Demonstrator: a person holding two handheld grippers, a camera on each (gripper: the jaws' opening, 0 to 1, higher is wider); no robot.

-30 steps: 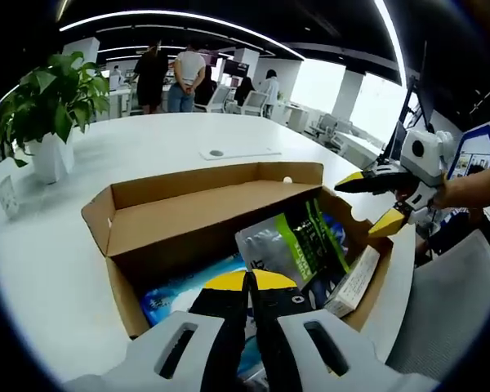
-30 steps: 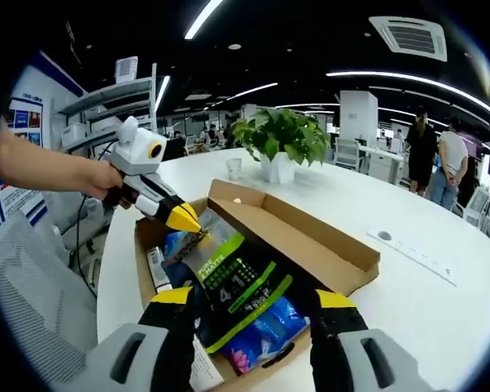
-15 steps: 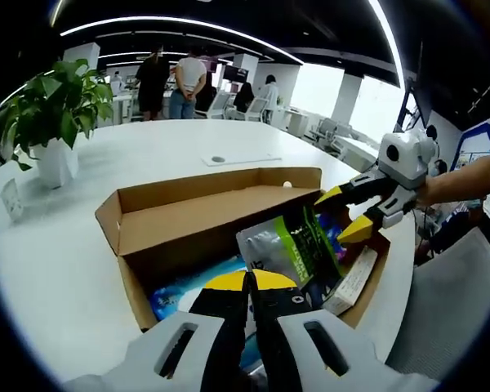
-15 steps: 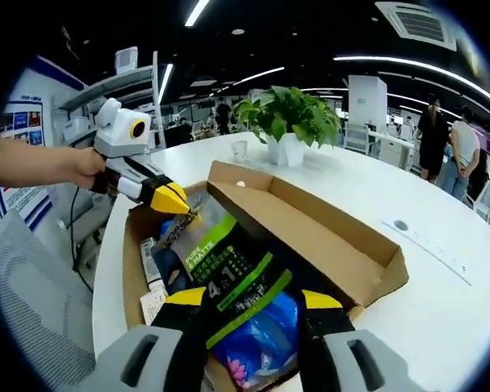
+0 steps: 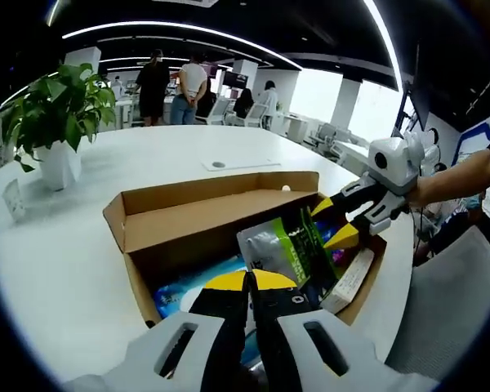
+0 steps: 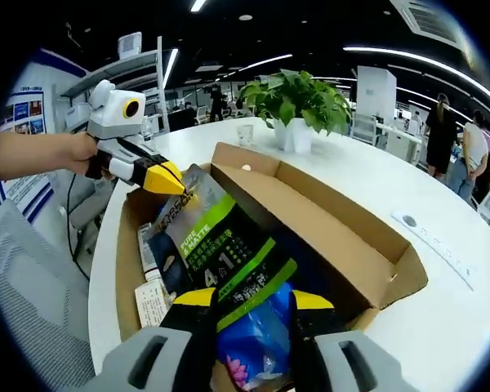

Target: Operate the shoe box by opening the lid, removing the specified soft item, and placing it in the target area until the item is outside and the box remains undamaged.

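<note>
An open cardboard shoe box (image 5: 188,220) (image 6: 343,237) lies on the white table, its lid folded back. A grey, green and black pouch (image 5: 282,245) (image 6: 220,249) stands tilted up out of it, above a blue packet (image 5: 184,290) (image 6: 257,335) and a small white carton (image 5: 351,278) (image 6: 151,302). My left gripper (image 5: 250,282) (image 6: 167,178) is shut on the pouch's upper corner. My right gripper (image 6: 253,302) (image 5: 333,222) is open, its yellow-tipped jaws standing close on either side of the pouch's other end.
A potted plant (image 5: 53,122) (image 6: 298,102) stands on the round table (image 5: 57,261) beyond the box. A flat socket panel (image 5: 237,153) (image 6: 429,245) lies farther along. A grey chair (image 5: 457,310) (image 6: 24,294) sits at the table's edge. People (image 5: 171,82) stand far behind.
My right gripper has come in over the box and its jaws have narrowed around the pouch's end. The left gripper holds its corner as before.
</note>
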